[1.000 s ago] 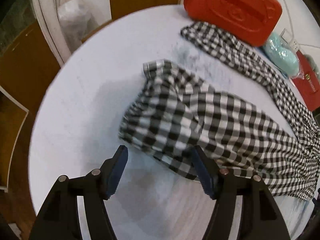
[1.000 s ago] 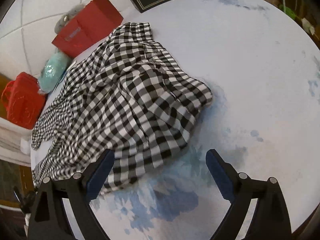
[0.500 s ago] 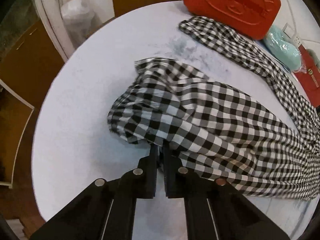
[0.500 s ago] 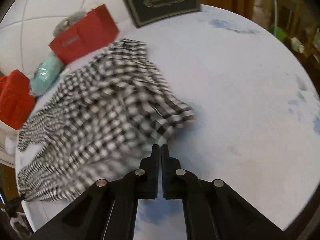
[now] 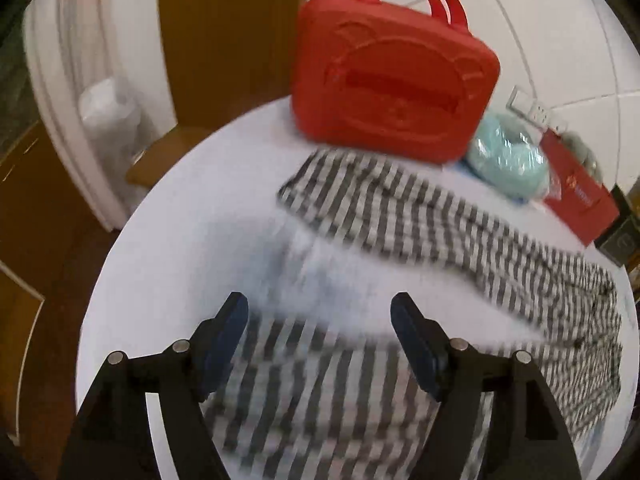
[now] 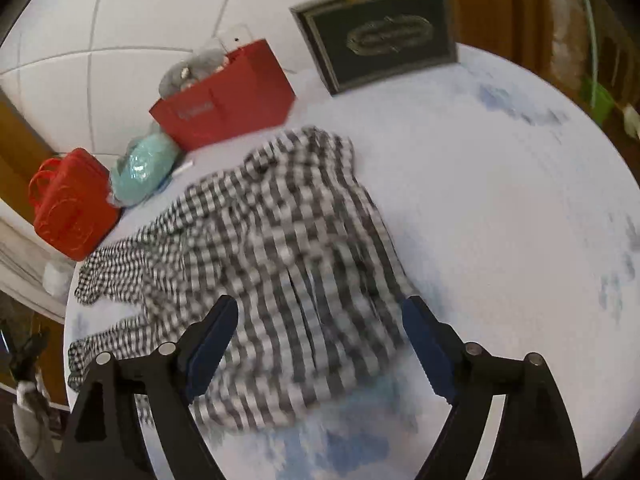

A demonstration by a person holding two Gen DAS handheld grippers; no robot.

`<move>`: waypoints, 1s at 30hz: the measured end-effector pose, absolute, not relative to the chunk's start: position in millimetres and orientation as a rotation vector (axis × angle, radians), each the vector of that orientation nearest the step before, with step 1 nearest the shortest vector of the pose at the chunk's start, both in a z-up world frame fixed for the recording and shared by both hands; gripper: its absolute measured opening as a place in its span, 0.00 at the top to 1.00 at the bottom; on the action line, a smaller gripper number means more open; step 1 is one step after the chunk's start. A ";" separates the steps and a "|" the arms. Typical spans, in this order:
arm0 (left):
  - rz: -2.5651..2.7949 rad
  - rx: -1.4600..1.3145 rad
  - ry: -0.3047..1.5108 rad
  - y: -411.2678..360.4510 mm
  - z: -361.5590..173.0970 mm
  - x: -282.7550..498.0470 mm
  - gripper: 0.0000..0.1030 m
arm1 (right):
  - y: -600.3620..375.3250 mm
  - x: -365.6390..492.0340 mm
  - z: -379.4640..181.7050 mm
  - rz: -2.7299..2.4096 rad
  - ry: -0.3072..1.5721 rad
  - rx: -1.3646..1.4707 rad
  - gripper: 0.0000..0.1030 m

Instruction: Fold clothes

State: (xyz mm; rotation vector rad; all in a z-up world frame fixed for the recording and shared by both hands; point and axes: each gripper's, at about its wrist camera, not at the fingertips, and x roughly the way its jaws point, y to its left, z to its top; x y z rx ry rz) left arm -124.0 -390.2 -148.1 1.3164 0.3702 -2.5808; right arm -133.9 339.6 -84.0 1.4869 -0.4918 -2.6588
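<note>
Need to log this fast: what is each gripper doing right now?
Left gripper: jaws opening, nothing gripped, above the checked garment.
Right gripper: jaws opening, nothing gripped.

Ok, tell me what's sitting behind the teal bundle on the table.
Behind the teal bundle stands a red paper bag with something grey poking out the top. The bundle hides the bag's lower corner, and what else the bag holds cannot be seen.

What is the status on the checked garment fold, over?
Left gripper, right gripper both opening, nothing pinched. Checked garment rumpled on white table. Path clear.
</note>
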 end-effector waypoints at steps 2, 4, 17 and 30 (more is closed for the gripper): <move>-2.586 1.315 0.384 -395.5 -146.6 -145.0 0.27 | 333.9 -161.8 -80.1 -2.662 -0.450 1.485 0.06; -2.586 1.317 0.380 -398.2 -147.9 -166.2 0.27 | 331.5 -187.5 -78.9 -2.653 -0.432 1.492 0.04; -2.490 1.405 0.288 -435.5 -212.5 -289.1 0.27 | 345.4 -326.5 -127.1 -2.615 -0.366 1.677 0.00; -2.546 1.493 0.202 -435.8 -250.5 -334.5 0.26 | 318.1 -372.4 -167.8 -2.446 -0.179 1.821 0.00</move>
